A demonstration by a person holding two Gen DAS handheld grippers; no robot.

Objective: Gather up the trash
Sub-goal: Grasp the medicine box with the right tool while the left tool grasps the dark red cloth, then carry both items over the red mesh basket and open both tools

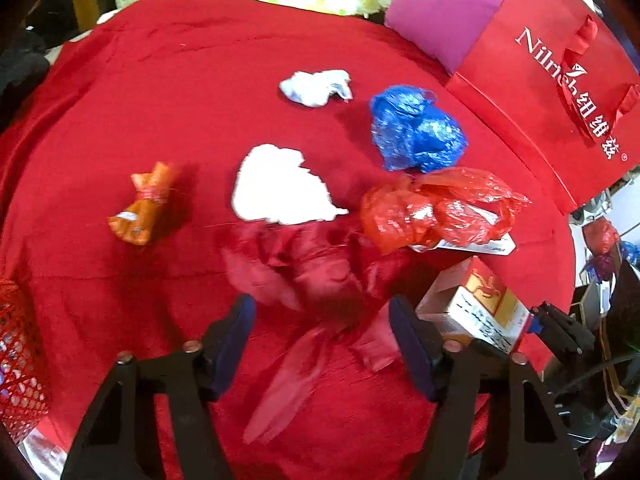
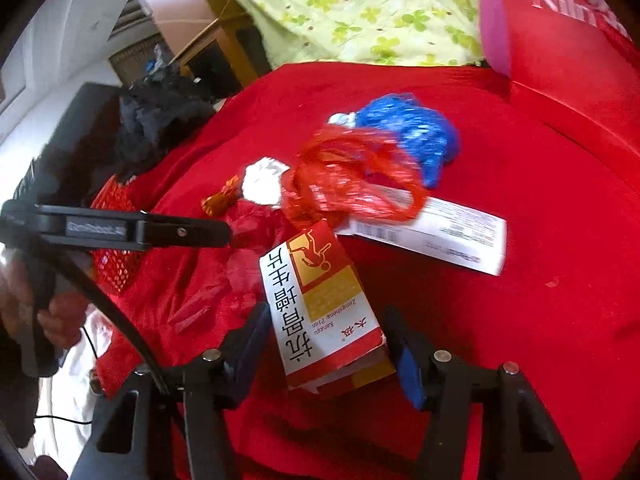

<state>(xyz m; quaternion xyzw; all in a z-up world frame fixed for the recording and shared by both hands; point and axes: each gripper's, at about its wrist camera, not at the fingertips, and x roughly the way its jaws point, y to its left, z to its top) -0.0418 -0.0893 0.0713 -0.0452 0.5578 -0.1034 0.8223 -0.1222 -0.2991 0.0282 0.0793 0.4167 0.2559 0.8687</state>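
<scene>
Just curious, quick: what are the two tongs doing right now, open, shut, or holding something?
Left tongs: open, over a dark red gauzy pouch, not holding it.
Right tongs: open around a red and gold medicine box, not yet clamped.

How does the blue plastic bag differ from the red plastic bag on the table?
The blue plastic bag is crumpled into a compact ball, while the red plastic bag is spread out looser, its handle loops open. The blue bag lies on the red tablecloth; the red bag partly covers a white carton. Both are thin, shiny and crumpled.

A red cloth point(image 1: 200, 60) lies beneath a floral quilt point(image 2: 360, 12).
</scene>
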